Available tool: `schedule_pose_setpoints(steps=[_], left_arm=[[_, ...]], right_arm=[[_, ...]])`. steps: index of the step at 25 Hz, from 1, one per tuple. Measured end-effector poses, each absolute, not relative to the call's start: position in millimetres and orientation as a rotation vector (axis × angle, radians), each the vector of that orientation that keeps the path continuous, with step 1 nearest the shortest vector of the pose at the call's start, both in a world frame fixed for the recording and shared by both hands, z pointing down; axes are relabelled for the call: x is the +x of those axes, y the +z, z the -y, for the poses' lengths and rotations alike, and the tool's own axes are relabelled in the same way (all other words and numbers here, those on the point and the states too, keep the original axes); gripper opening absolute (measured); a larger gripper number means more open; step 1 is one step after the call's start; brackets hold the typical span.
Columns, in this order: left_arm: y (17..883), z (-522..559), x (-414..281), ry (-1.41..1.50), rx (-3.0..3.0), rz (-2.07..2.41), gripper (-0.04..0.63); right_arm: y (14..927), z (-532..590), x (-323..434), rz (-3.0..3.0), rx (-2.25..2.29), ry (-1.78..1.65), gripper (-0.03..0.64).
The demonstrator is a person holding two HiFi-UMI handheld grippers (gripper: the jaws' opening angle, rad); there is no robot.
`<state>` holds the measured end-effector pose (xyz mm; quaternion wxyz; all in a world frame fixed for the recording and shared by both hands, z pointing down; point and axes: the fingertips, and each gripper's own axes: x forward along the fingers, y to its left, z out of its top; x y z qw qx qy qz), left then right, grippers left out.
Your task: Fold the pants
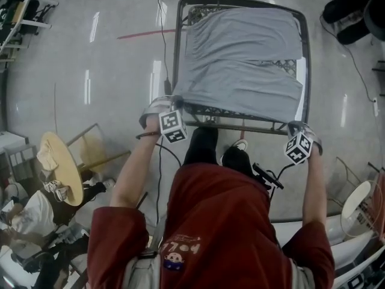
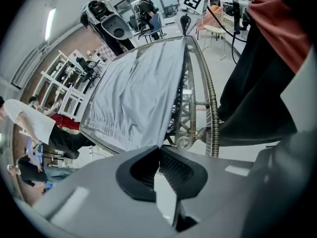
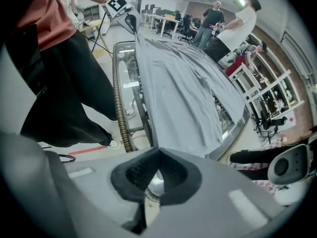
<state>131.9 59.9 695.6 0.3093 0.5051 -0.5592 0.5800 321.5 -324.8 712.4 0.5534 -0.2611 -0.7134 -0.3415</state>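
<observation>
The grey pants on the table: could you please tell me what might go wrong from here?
1. The left gripper and right gripper pinch only the near corners of the pants at their jaw tips; a corner may slip free when pulled.
2. The wide span between them may sag, giving a crooked fold.
3. The cloth could catch on the table rim.

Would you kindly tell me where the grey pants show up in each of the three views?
Head view: pants top centre, spread flat.
Left gripper view: pants centre-left, rising from the jaws.
Right gripper view: pants centre-right, rising from the jaws.
Shared landmark: the table's metal frame.
</observation>
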Motion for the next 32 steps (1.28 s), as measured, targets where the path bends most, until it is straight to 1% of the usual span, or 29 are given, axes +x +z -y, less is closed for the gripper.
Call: schedule_pose_setpoints(steps=[6, 11, 17, 23, 32], left_arm=[[698.6, -61.7, 160.7, 1.52, 1.335, 1.477, 0.009], [685.1, -52.5, 164.6, 1.527, 1.283, 1.54, 0.009], [659.2, -37.1, 155.9, 1.518, 1.206, 1.632, 0.009], [639.3, -17.7, 132.8, 1.529, 1.191, 1.659, 0.009], [619.3, 2.3, 56.9, 1.503, 1.223, 1.68, 0.009]], right_arm=[[704.8, 321.8, 351.8, 1.695, -0.63, -0.801, 0.003], [682.4, 333.7, 344.3, 1.78, -0.58, -0.847, 0.003], [647.7, 353.3, 297.6, 1.902, -0.511, -0.934, 0.003], [615.1, 363.8, 247.0, 1.966, -0.48, -1.003, 0.003], [583.9, 400.3, 159.1, 2.005, -0.373, -1.027, 0.003]])
